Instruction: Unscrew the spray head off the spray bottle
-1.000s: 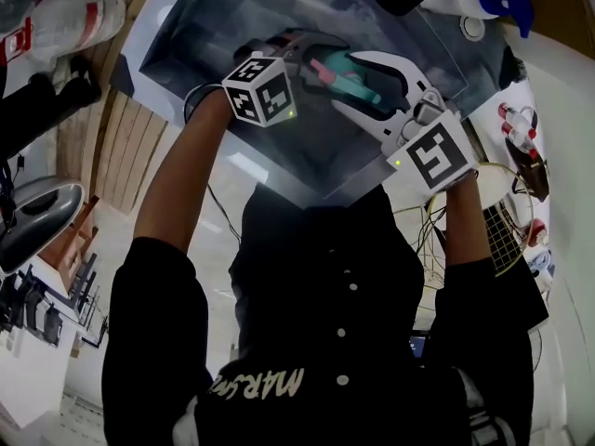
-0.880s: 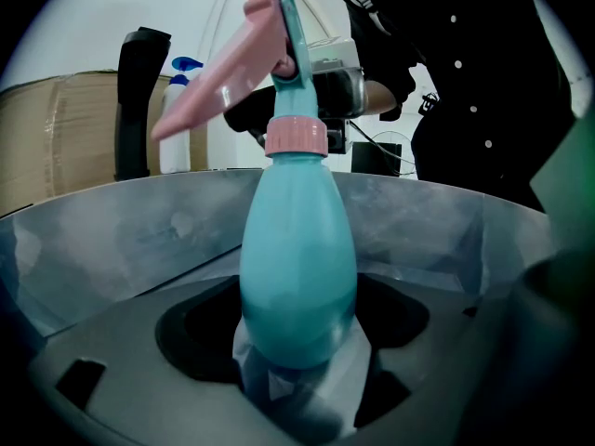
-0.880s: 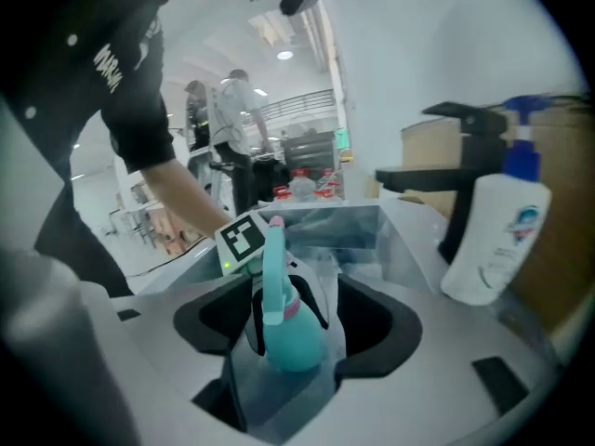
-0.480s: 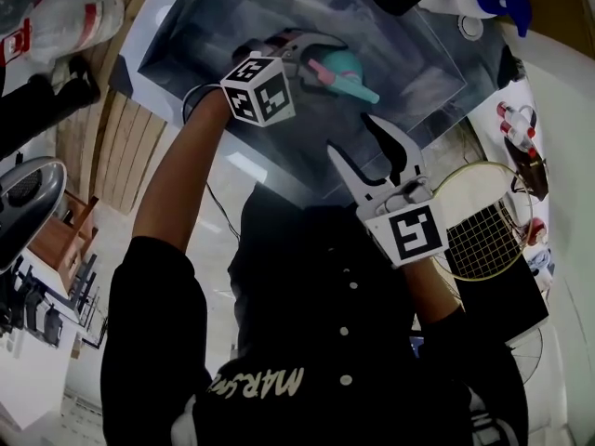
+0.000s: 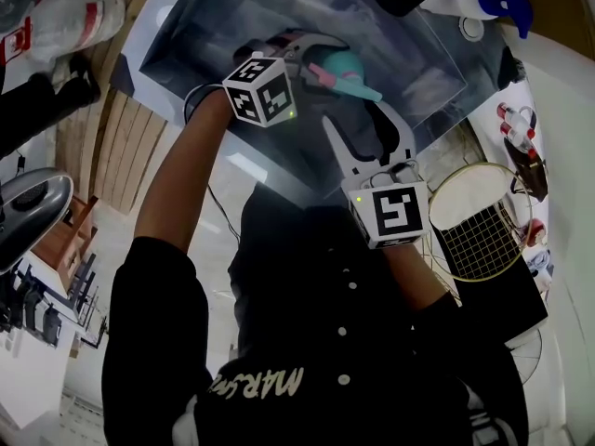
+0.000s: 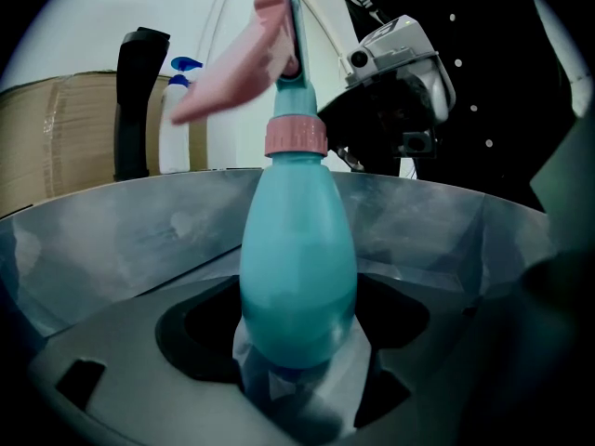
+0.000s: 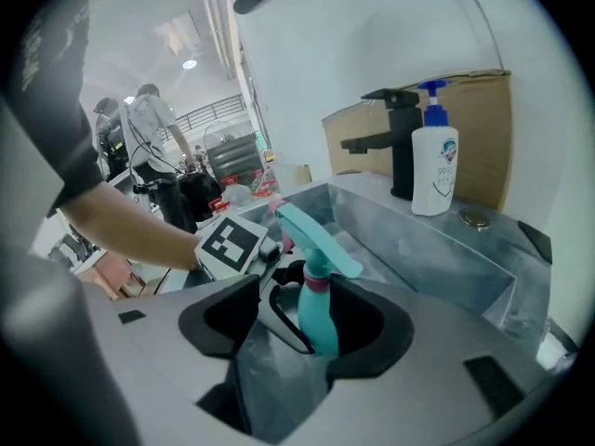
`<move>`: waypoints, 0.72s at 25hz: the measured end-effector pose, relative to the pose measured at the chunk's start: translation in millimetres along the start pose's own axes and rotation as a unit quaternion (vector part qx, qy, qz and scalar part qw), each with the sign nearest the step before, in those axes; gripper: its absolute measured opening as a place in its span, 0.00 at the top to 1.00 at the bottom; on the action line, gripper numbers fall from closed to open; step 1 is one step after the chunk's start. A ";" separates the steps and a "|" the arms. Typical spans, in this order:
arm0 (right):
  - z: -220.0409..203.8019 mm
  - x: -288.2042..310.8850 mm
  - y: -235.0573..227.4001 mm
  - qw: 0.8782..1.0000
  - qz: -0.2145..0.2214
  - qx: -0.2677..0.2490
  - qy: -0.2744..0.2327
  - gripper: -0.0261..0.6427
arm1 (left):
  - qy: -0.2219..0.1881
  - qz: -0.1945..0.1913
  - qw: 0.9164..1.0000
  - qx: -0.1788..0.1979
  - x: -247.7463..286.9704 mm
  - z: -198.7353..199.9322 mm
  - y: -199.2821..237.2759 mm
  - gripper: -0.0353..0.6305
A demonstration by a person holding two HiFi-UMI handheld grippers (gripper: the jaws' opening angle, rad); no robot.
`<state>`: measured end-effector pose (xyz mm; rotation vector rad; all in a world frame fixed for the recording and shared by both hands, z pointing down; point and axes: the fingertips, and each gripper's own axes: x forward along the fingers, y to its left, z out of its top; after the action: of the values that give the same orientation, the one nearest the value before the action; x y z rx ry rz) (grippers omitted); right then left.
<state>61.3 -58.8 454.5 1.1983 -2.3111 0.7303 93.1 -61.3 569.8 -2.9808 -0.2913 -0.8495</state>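
My right claw [image 5: 353, 117] has just let go of the spray head [image 7: 316, 235] and pulled back, released, to its 6 o'clock. My left claw [image 5: 311, 54] grasps the spray bottle [image 6: 297, 277] above the sink [image 5: 186, 35]. I judge it's resetting for another twist.

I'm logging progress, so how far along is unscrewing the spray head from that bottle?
Done: the left claw is clamped on the spray bottle, holding it over the sink. In hand: the right claw is open, short of the spray head, not touching it. Left: the pink collar sits on the neck with the head attached, so gripping, twisting and lifting it off likely remain.
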 end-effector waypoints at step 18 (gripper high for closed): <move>15.7 23.5 7.7 0.995 0.044 -0.073 -0.048 0.40 | -0.002 -0.006 1.000 0.000 2.8 0.8 -3.5 0.37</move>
<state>40.3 -79.2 454.4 1.0935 -2.4626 0.5322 95.2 -57.3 570.5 -2.9836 -0.3094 -0.8450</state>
